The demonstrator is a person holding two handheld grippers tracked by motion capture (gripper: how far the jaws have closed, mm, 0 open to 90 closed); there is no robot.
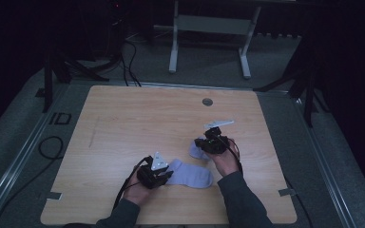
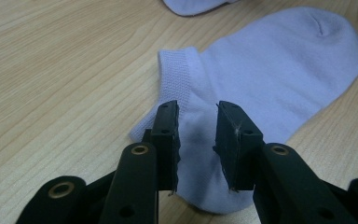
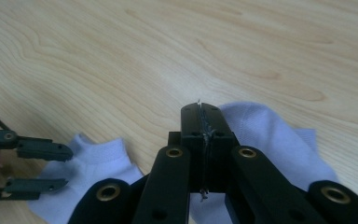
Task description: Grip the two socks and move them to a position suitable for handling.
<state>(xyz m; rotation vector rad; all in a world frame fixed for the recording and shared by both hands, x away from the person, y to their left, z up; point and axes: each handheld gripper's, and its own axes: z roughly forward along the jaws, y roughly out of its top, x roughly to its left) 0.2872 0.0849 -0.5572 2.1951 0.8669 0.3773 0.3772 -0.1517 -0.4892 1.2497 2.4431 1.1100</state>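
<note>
Sock [image 2: 270, 84] flat on table [image 1: 133, 118], heel end between parted jaws of my left gripper [image 2: 196, 140], pads clear of fabric. Second sock [image 3: 270, 135] beneath my right gripper [image 3: 201, 140], jaws pressed together, nothing visibly clamped. No obstruction noted.

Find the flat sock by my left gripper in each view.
High view: sock, low centre, right of left gripper.
Left gripper view: sock, centre and right, under the jaws.
Right gripper view: sock, lower left.
Shared landmark: left gripper, at its heel end.
</note>
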